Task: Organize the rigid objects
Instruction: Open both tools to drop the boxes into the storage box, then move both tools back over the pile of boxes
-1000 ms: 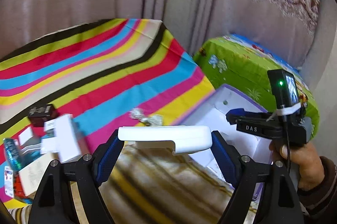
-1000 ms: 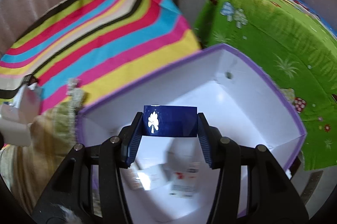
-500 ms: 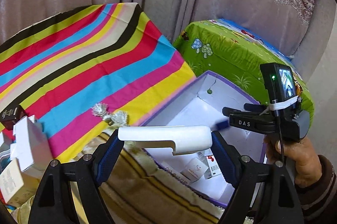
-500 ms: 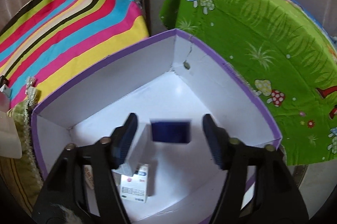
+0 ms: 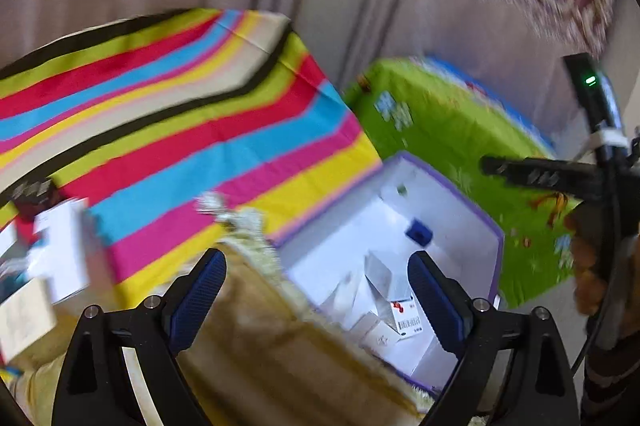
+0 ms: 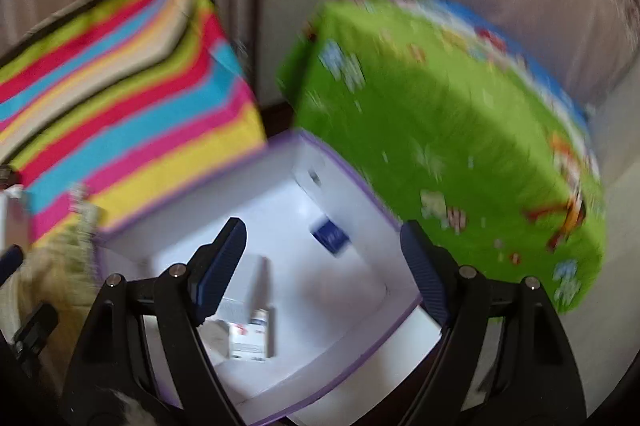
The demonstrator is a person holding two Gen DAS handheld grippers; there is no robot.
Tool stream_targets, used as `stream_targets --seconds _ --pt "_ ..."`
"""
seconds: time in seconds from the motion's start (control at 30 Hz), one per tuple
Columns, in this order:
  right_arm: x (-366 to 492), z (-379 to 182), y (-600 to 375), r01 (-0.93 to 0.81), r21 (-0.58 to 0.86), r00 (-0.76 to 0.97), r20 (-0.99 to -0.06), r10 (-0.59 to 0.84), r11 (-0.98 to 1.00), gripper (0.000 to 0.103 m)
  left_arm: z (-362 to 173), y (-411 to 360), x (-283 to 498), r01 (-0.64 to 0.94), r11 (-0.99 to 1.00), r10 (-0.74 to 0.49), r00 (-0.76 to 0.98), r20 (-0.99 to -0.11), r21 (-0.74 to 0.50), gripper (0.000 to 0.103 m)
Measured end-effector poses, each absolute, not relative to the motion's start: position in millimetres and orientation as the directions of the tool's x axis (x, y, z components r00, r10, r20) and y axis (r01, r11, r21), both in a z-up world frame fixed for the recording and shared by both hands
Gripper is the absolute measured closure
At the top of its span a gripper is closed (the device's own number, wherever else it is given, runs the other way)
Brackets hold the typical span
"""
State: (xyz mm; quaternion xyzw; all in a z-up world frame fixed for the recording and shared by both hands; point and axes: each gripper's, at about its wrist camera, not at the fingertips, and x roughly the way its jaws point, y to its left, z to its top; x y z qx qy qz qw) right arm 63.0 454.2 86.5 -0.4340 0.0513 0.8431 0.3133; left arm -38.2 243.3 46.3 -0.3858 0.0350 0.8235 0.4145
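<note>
Both views are blurred. The left tool (image 5: 316,290) is spread wide with nothing between its blue pads; the right tool (image 6: 322,262) is likewise spread and empty.

The box (image 5: 472,203), white inside with a purple rim, sits with its open top facing up. Its left wall runs along the striped cloth (image 5: 180,129); its far right wall lies close to the green cloth (image 5: 452,129), with only a narrow dark gap between the two cloths behind the box's far corner. In the right wrist view the box (image 6: 360,181) fills the space under the right tool, and the near rim passes below both fingers. The room above the box is open; the right tool, seen in the left wrist view as a black arm (image 5: 536,177), hangs over the box's right rim.

Inside the box, a small blue box (image 5: 418,232) lies near the far right wall, apart from the rest; the right wrist view shows it (image 6: 330,236) tilted against that wall. Nearer the front left corner lies a cluster of white cartons (image 5: 384,278), one with a barcode label (image 5: 408,322). From the right wrist the same cartons (image 6: 248,322) show just behind the left finger.

On the striped cloth to the left, outside the box, stand more white boxes (image 5: 64,246) and a dark one (image 5: 34,191). A fringed tan cloth (image 5: 256,326) lies under the left tool.
</note>
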Motion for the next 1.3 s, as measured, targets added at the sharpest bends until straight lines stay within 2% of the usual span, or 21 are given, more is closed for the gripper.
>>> stream_targets --seconds 0.1,0.2,0.3,0.4,0.5,0.8,1.03,1.1,1.3 --pt "65 149 435 -0.610 -0.081 -0.539 -0.687 0.488 -0.788 0.021 60 189 -42 -0.623 -0.743 0.607 -0.472 -0.639 -0.245 0.010" --pt "60 205 415 -0.611 0.056 -0.637 -0.626 0.449 -0.790 0.019 69 128 -52 -0.485 -0.856 0.475 -0.599 -0.645 -0.180 0.009" --pt "59 249 381 -0.527 0.169 -0.756 -0.541 0.369 -0.833 0.010 72 65 -64 -0.318 -0.935 0.342 -0.679 -0.649 -0.159 0.007" --pt "53 274 351 -0.461 0.187 -0.809 -0.490 0.324 -0.867 0.009 70 13 -72 -0.186 -0.973 0.232 -0.729 -0.644 -0.140 0.005" --pt "44 286 328 -0.408 0.214 -0.838 -0.475 0.270 -0.887 0.009 59 -24 -82 -0.099 -0.982 0.181 -0.731 -0.658 -0.160 0.004" --pt "20 286 292 -0.383 0.231 -0.843 -0.483 0.237 -0.894 0.009 33 -60 -92 -0.028 -0.972 0.184 -0.701 -0.689 -0.232 0.004" --pt "32 287 277 -0.311 0.234 -0.878 -0.442 0.184 -0.921 0.009 29 -57 -92 -0.033 -0.973 0.188 -0.692 -0.696 -0.230 0.004" --pt "22 287 276 -0.302 0.239 -0.872 -0.460 0.167 -0.923 0.009 30 -58 -91 -0.037 -0.972 0.191 -0.699 -0.689 -0.232 0.004" --pt "16 288 281 -0.341 0.239 -0.863 -0.463 0.202 -0.909 0.009 29 -61 -93 -0.035 -0.969 0.200 -0.695 -0.690 -0.245 0.004"
